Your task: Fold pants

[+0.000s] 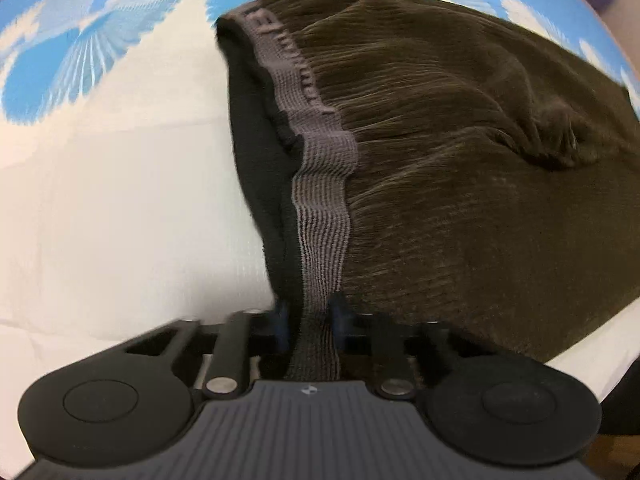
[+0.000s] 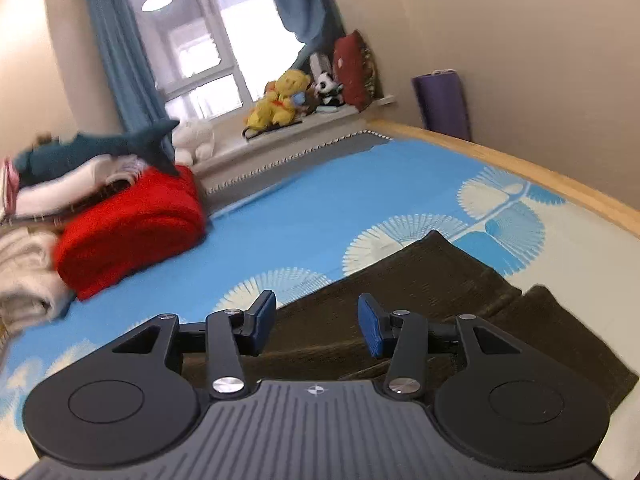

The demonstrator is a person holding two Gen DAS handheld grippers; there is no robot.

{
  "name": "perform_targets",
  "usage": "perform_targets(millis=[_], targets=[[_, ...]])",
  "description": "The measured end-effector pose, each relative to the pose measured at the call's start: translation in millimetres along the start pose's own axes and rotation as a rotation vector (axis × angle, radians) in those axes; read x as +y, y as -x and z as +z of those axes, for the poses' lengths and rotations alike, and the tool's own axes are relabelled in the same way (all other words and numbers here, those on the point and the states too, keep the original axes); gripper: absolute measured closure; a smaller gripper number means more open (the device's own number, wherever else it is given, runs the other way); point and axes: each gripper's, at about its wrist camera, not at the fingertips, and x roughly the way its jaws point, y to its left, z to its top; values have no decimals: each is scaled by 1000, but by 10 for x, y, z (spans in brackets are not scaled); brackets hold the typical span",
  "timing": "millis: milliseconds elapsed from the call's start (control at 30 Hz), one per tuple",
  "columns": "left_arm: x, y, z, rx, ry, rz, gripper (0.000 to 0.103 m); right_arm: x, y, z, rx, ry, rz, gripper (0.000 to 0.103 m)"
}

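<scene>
Dark olive corduroy pants (image 1: 460, 168) lie bunched on the blue and white bedspread (image 1: 100, 200). Their grey ribbed waistband (image 1: 320, 200) runs down the middle of the left wrist view into my left gripper (image 1: 310, 312), which is shut on it. In the right wrist view the folded pant legs (image 2: 420, 280) lie flat on the bedspread (image 2: 320, 208) below my right gripper (image 2: 316, 320). That gripper is open, lifted above the fabric, with nothing between its blue pads (image 2: 370, 326).
A red folded blanket (image 2: 132, 232) and a pile of clothes with a plush shark (image 2: 100, 148) sit at the far left of the bed. Soft toys (image 2: 284, 98) line the windowsill. The bed's wooden edge (image 2: 540, 172) runs along the right, a purple rolled mat (image 2: 442, 104) behind it.
</scene>
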Motion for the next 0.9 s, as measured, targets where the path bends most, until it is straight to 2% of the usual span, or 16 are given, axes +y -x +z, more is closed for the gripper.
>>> perform_targets(millis=[100,200,300,400,467,533,567,600,633,733,767,800,900], targets=[[-150,292,-13,-50,-29,21,91,70,37,-51,-11,85,-41,55],[-129,483,-49,-74,-14,31,92,132,72,-117,4,138,-23,55],[-93,461,-123,-59,57,109,96,152,161,-153,8,150,-2,55],[-97,190,-199,-5,110,217,95,184,140,-208,43,194,3,55],[-133,301,-189,-71,119,200,95,216,111,-245,58,228,1,55],[-247,428,-167,-147,90,130,93,215,76,-256,80,227,9,55],[-306,449,-163,-167,65,70,87,217,57,-264,94,221,17,55],[-359,417,-160,-162,42,25,80,220,37,-269,107,218,24,55],[-403,342,-165,-134,17,6,78,228,14,-280,120,221,27,55],[-491,-47,-192,40,-55,84,78,268,-44,-315,151,246,31,55],[-508,-119,-210,69,-80,107,78,277,-63,-330,160,254,32,55],[-541,-119,-203,67,-103,114,78,283,-91,-351,175,266,32,55],[-609,68,-115,15,-62,88,78,306,-169,-418,216,311,34,55]])
